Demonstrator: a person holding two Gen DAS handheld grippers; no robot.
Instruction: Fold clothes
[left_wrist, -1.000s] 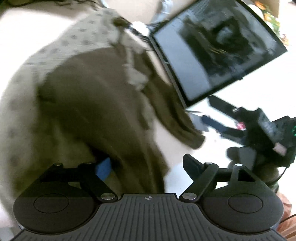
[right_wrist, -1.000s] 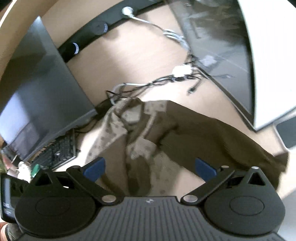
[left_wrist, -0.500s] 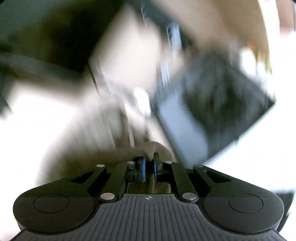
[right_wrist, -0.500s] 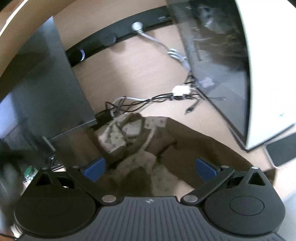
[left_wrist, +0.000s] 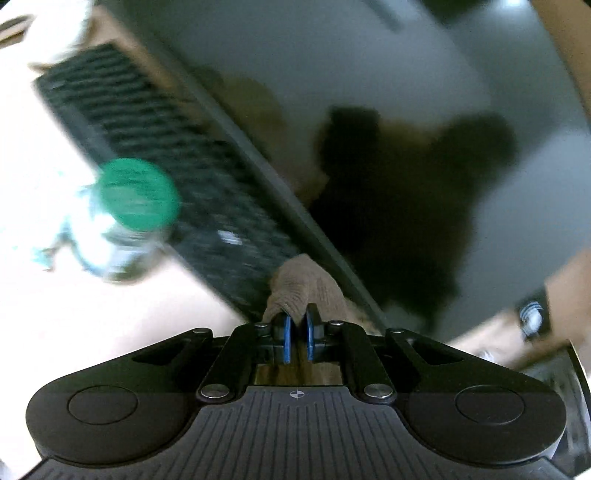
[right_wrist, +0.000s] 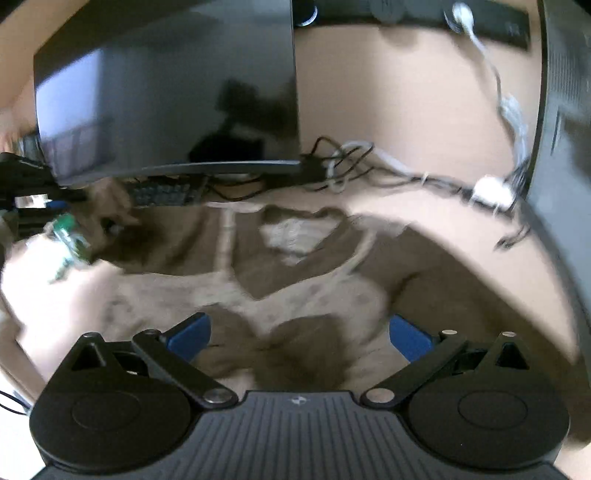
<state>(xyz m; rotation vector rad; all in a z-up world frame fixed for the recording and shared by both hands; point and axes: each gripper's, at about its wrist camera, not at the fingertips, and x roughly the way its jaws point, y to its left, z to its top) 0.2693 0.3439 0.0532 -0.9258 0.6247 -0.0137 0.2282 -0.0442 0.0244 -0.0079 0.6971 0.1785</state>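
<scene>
A brown and beige patterned knit garment (right_wrist: 295, 280) lies spread on the light desk, its neckline toward the monitors. My left gripper (left_wrist: 297, 332) is shut on a bunched brown knit edge of the garment (left_wrist: 303, 284) and holds it lifted near a keyboard. It shows at the far left of the right wrist view (right_wrist: 55, 195), gripping the garment's left end. My right gripper (right_wrist: 299, 332) is open, its blue pads (right_wrist: 408, 338) wide apart just above the garment's near part, holding nothing.
A black keyboard (left_wrist: 159, 173) and a green-capped bottle (left_wrist: 135, 195) lie close to the left gripper. A dark monitor (right_wrist: 170, 96) stands behind the garment, a second screen (right_wrist: 565, 92) at right. Tangled cables (right_wrist: 369, 166) lie at the desk's back.
My left gripper closed on the garment's edge and swung it left toward the keyboard and bottle. The garment got pulled out wider. My right gripper stayed open and turned left.
</scene>
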